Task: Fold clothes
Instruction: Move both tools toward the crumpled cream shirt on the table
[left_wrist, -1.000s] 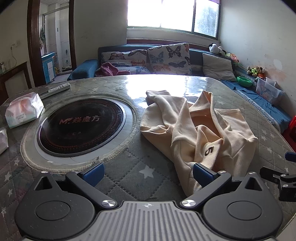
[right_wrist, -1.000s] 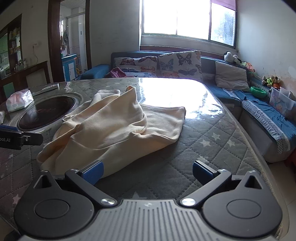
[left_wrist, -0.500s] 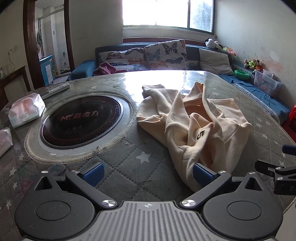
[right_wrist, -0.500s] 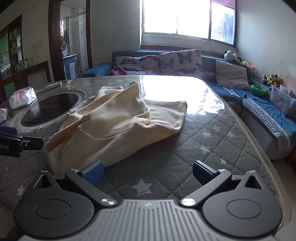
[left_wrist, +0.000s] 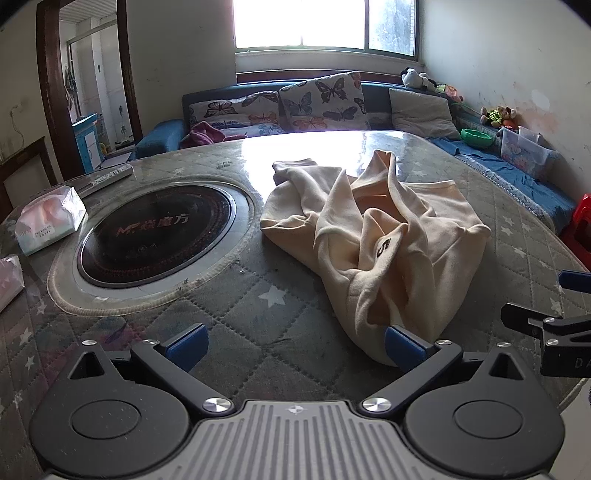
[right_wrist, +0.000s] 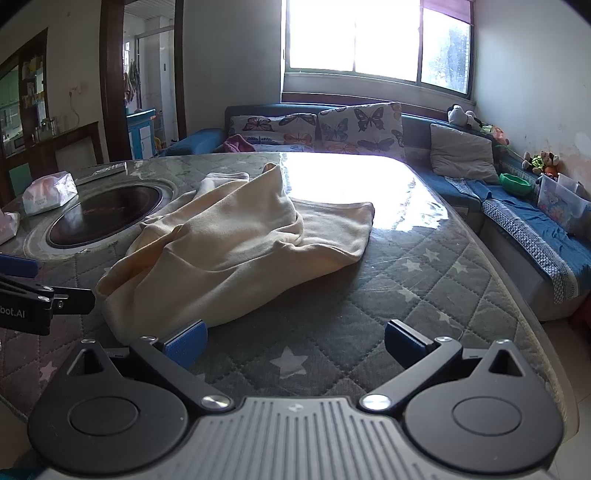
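Both tongs are held apart and empty: the left tongs (left_wrist: 293, 345) with the cream garment (left_wrist: 373, 236) at 1 o'clock, the right tongs (right_wrist: 295, 341) with it at 11 o'clock. It lies crumpled on the quilted desk (right_wrist: 424, 280). Before any fold, its near hem is best pinched at two well-separated points and drawn flat.

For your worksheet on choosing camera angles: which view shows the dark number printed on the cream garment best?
The left wrist view. There the printed number faces the camera on a fold of the cream garment. In the right wrist view the garment shows only plain cloth; the number is hidden.
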